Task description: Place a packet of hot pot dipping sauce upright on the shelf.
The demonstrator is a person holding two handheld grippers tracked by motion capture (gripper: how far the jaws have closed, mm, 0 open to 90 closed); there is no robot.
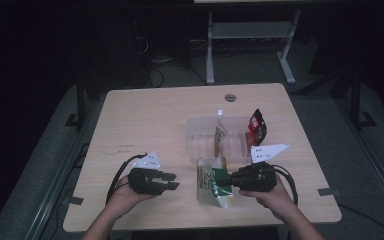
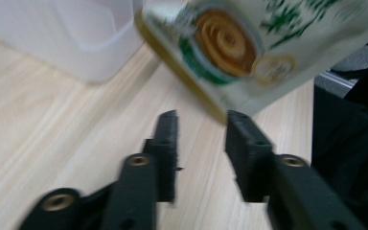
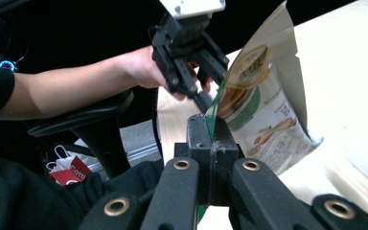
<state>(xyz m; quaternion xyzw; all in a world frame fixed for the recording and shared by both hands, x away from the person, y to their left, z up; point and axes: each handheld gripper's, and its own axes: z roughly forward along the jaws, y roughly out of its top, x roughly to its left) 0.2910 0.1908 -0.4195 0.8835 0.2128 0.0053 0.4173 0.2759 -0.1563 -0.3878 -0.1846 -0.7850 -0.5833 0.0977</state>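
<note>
On the near part of the wooden tabletop (image 1: 145, 120), the right hand-held gripper (image 1: 230, 181) was clamped on the edge of a white and green snack bag (image 1: 212, 185), its two black jaws pressed tight together on the bag's thin green seam, as the right gripper view showed plainly (image 3: 210, 132). The bag (image 3: 263, 115) hung tilted from that grip, its printed face carrying a picture of a brown spiral pastry (image 2: 225, 40), and its lower end sat close over the tabletop near the front edge. The left hand-held gripper (image 1: 172, 181) lay to the left of the bag and apart from it, pointing right toward it, with its jaws standing partly open and nothing between them; in the left gripper view the bag's corner hung just beyond the jaw tips. Just beyond the bag, toward the far side, stood a clear plastic container (image 1: 200, 142) holding a slim upright packet (image 1: 220, 132). A dark red packet (image 1: 256, 127) leaned at the container's right end. A hand gripped each tool from the near edge.
</note>
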